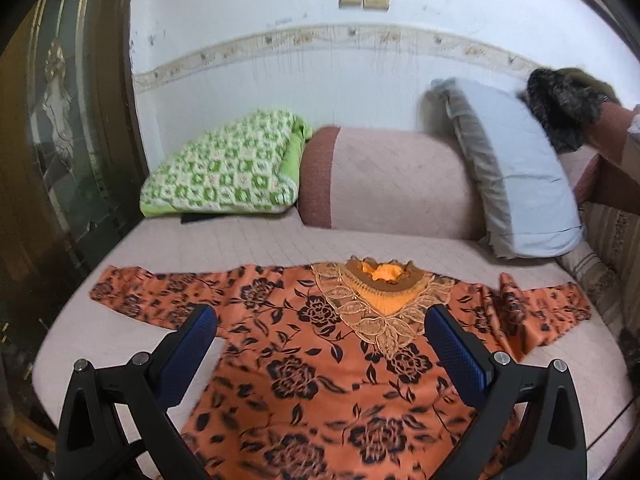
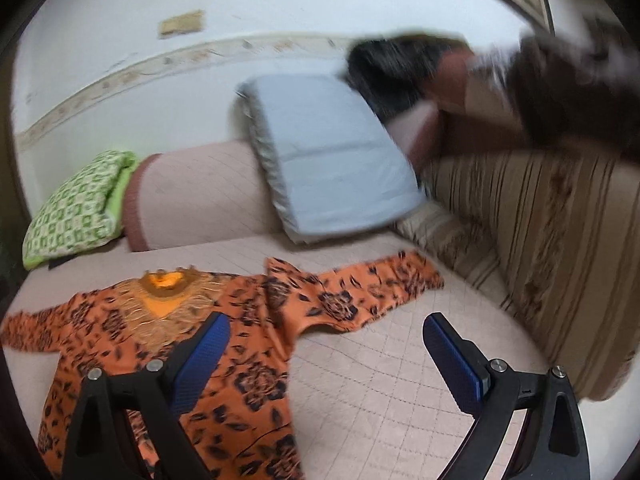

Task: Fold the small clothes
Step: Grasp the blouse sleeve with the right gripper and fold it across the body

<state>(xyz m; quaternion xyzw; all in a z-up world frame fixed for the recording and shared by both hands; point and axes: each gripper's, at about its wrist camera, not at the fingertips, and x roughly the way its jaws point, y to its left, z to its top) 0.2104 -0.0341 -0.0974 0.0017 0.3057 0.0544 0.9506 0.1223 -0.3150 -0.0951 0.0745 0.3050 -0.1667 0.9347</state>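
Both views show the orange black-rose-print blouse with gold lace neckline (image 1: 304,360) spread flat, sleeves out, on the pale pink quilted bed (image 1: 280,244); left wrist view: left hand-held gripper (image 1: 320,328) wide open, holding nothing, above the blouse chest, green-white checked folded blanket (image 1: 224,164) and light blue pillow (image 1: 516,172) behind. Right wrist view: right hand-held gripper (image 2: 326,334) also wide open and empty, left finger over the blouse (image 2: 168,360), right finger over bare bed (image 2: 400,380) below the sleeve.

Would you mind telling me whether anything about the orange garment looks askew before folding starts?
The orange floral top lies mostly flat on the quilted couch seat, but its right sleeve is rumpled and creased near the shoulder. Both grippers' jaws stand open, holding nothing.
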